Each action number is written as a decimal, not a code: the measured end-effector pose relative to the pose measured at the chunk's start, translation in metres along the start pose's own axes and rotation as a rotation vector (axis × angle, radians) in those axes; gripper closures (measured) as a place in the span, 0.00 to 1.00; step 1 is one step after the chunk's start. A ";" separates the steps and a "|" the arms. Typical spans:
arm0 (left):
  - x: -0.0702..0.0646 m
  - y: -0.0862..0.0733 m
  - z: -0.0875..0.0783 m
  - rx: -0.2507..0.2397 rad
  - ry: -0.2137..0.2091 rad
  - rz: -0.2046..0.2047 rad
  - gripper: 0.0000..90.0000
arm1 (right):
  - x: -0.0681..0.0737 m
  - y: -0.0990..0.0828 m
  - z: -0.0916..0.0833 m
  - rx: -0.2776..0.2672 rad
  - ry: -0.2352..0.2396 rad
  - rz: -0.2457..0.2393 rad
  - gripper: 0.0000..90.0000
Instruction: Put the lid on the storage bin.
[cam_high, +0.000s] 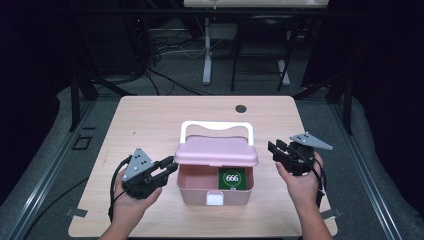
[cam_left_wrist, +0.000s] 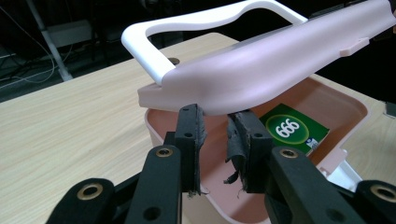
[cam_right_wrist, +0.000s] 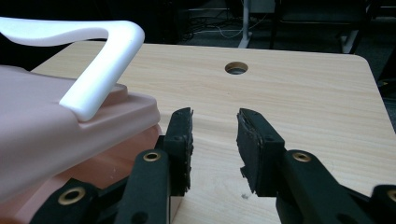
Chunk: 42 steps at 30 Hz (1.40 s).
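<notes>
A pink box (cam_high: 192, 192) stands mid-table, its pink lid (cam_high: 215, 150) raised at the front and its white handle (cam_high: 216, 125) at the back. A green card marked 666 (cam_high: 232, 178) lies inside. My left gripper (cam_high: 171, 166) is at the lid's left corner. In the left gripper view its jaws (cam_left_wrist: 217, 126) stand apart just under the lid (cam_left_wrist: 280, 60) edge, with nothing between the pads and the card (cam_left_wrist: 292, 130) beyond. My right gripper (cam_high: 274, 146) is open beside the lid's right end; its jaws (cam_right_wrist: 215, 123) frame bare table next to the lid (cam_right_wrist: 46, 135).
A white latch (cam_high: 215, 198) sits on the box's front wall. The wooden table (cam_high: 150, 120) has a round cable hole (cam_high: 241, 108) at the back. Desk legs and cables lie on the floor beyond the far edge.
</notes>
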<state>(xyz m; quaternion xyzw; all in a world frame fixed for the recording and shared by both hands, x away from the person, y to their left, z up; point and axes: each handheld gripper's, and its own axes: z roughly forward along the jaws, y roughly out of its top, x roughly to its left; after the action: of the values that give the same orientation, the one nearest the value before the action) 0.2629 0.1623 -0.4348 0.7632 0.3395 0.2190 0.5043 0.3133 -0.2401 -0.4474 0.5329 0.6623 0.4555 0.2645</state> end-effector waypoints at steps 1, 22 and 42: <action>0.000 -0.001 0.000 0.001 -0.003 -0.001 0.82 | 0.000 0.000 0.000 0.002 -0.001 0.002 0.73; -0.002 -0.020 -0.001 0.028 -0.027 -0.021 0.82 | -0.003 -0.002 0.002 0.009 -0.002 0.010 0.72; -0.005 -0.042 0.000 0.084 -0.041 -0.028 0.82 | -0.002 -0.003 0.003 0.016 0.004 0.007 0.72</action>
<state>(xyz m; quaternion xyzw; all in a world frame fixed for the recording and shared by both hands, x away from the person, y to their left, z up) 0.2473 0.1694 -0.4736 0.7833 0.3487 0.1819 0.4815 0.3149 -0.2407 -0.4519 0.5366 0.6644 0.4521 0.2573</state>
